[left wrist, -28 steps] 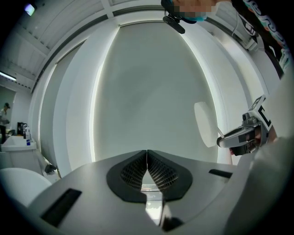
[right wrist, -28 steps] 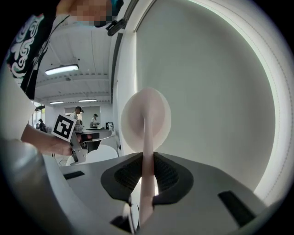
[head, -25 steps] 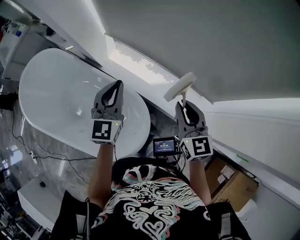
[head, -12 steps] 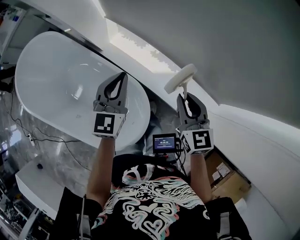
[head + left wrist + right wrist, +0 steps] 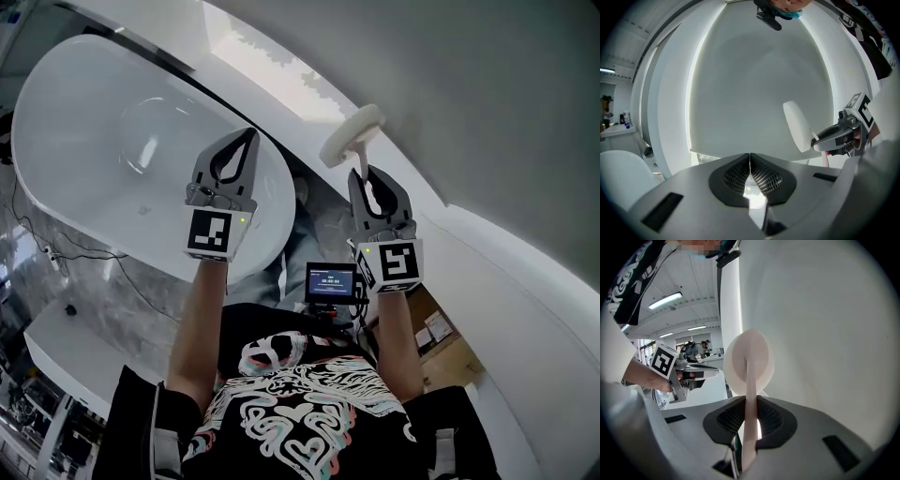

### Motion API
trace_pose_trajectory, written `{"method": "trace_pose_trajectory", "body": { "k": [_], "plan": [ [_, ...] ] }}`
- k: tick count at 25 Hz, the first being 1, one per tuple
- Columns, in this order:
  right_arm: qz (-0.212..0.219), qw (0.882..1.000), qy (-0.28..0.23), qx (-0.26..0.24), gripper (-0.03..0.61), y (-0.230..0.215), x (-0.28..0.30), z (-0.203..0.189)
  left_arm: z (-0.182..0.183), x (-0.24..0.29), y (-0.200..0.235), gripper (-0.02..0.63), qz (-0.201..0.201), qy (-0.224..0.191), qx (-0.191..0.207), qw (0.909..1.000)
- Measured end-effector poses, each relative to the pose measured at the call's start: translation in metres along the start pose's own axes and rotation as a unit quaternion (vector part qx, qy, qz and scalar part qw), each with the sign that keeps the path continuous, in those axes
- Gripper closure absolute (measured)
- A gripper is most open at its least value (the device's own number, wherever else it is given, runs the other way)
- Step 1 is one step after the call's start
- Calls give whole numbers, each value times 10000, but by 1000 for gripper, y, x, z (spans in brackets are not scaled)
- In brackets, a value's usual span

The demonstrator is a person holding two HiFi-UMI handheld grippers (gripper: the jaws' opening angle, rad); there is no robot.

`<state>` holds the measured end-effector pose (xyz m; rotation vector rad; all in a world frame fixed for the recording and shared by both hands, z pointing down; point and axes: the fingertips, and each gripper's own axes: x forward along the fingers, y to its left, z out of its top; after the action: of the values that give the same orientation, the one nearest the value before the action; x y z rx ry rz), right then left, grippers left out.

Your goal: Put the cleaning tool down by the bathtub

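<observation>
The cleaning tool (image 5: 351,134) is a cream round pad on a thin pale handle. My right gripper (image 5: 365,177) is shut on that handle, with the pad (image 5: 748,363) standing just past the jaws. It is held up against the grey wall, to the right of the white bathtub (image 5: 84,122). My left gripper (image 5: 245,139) is shut with nothing in it and hangs over the bathtub's near right end. In the left gripper view the pad (image 5: 798,125) and the right gripper (image 5: 841,136) show at the right, and the left gripper (image 5: 749,157) has its jaws pressed together.
A white ledge (image 5: 525,272) runs along the wall on the right. Below it lies a cardboard box (image 5: 433,333). A small screen (image 5: 329,280) sits at my chest. Cables (image 5: 56,253) trail over the marble floor at the left, beside a white block (image 5: 66,347).
Both grippers have risen in the view and drifted slightly left; the tool's pad moved up along the wall. The bathtub now fills more of the upper left. Grips are unchanged.
</observation>
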<state>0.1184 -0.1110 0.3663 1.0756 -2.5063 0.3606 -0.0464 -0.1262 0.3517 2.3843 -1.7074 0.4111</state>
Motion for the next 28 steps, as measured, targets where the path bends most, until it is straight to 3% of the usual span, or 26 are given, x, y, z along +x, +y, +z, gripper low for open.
{"method": "trace_pose_trajectory", "body": {
  "k": [11,18,28],
  "plan": [
    [231,9983,504,-181,499,-10,64,-56,-66,35,25,595,194,337,-233,9990],
    [371,9966,682,-260,500,-2,95,-77,-104,45,36,595,387,425,-656,9962],
    [448,9936,958,-400,499,-9,126,-117,-146,58,44,595,402,626,-597,9954]
  ]
}}
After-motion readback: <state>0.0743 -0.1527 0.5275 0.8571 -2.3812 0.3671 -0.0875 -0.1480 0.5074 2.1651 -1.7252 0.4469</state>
